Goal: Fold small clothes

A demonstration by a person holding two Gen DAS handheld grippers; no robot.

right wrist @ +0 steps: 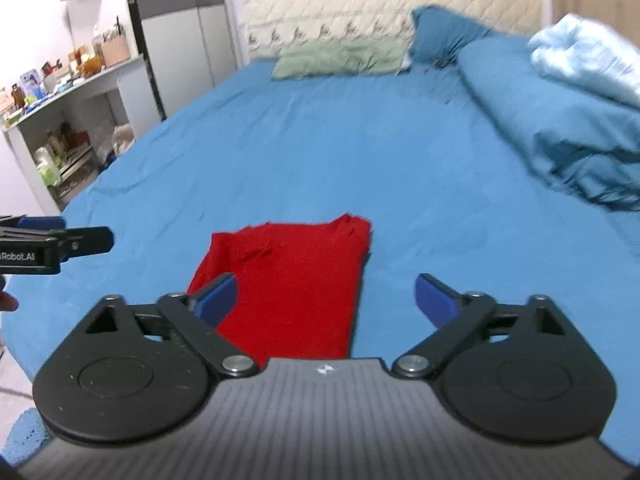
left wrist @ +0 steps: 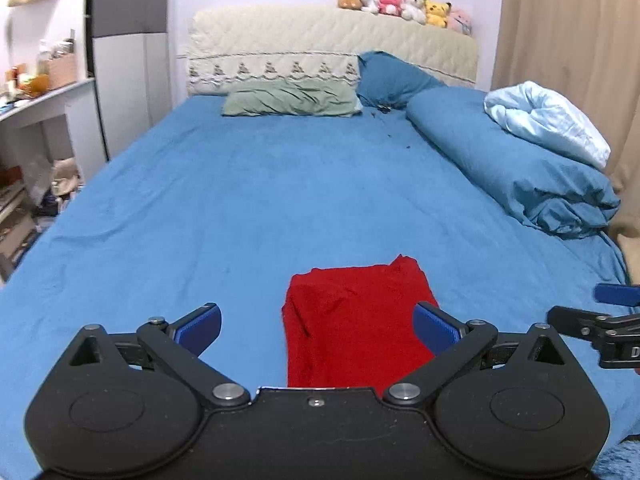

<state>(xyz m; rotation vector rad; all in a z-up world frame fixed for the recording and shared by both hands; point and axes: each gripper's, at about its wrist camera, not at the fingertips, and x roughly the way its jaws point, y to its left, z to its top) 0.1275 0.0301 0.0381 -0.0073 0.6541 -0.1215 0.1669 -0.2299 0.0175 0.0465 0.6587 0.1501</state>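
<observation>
A red garment [left wrist: 356,320] lies folded into a rough rectangle on the blue bed sheet [left wrist: 248,200], near the bed's front edge. My left gripper [left wrist: 316,326] hangs above it, wide open, with nothing between its blue pads. The same red garment [right wrist: 288,284] shows in the right wrist view, under my right gripper [right wrist: 326,298], which is also wide open and holds nothing. Neither gripper touches the cloth. Each gripper's tip appears at the edge of the other's view.
A green pillow [left wrist: 292,98] and a blue pillow [left wrist: 394,78] lie at the headboard, with plush toys [left wrist: 404,4] on top. A rolled blue duvet [left wrist: 516,160] with a pale blue blanket [left wrist: 548,120] runs along the right side. Shelves [right wrist: 68,128] stand left of the bed.
</observation>
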